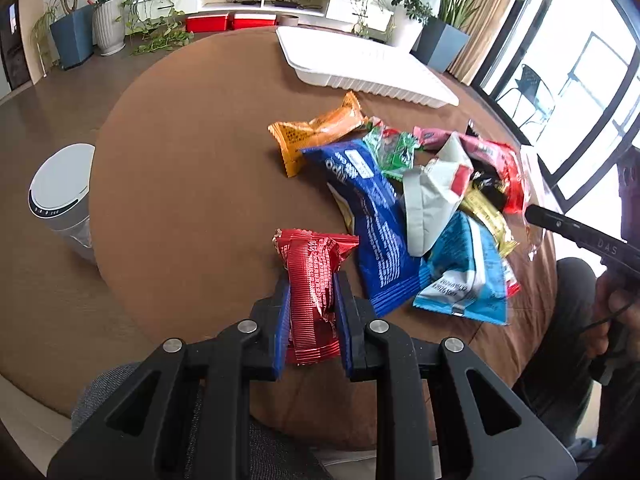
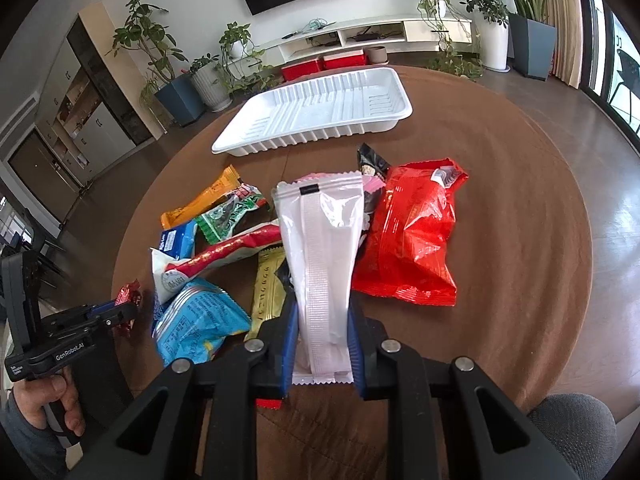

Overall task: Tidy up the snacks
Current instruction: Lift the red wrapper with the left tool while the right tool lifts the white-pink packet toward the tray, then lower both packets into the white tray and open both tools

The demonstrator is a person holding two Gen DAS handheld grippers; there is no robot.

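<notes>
1. The left claw (image 1: 311,304) pinches a small red foil snack packet (image 1: 311,280) between its blue pads, holding it above the near edge of the round brown bench (image 1: 192,168).
2. The right claw (image 2: 323,344) is clamped on a long white packet (image 2: 324,256), which stands up along the fingers, its sealed end just below the pads.
3. A white ribbed tray (image 2: 312,116) sits at the far side of the bench, apart from the snack pile, with nothing seen in it.
4. Between the tray and the claws, loose snacks lie in a heap: an orange packet (image 1: 316,132), a green packet (image 1: 394,148), a dark blue bag (image 1: 372,216), a light blue bag (image 1: 460,268) and a gold bar wrapper (image 2: 266,292).
5. A large red bag (image 2: 412,240) lies flat on the right of the heap in the right wrist view, touching the white packet's side.
6. A white lidded bin (image 1: 60,196) stands on the floor left of the bench.
7. Potted plants (image 2: 180,76) line the far wall.
</notes>
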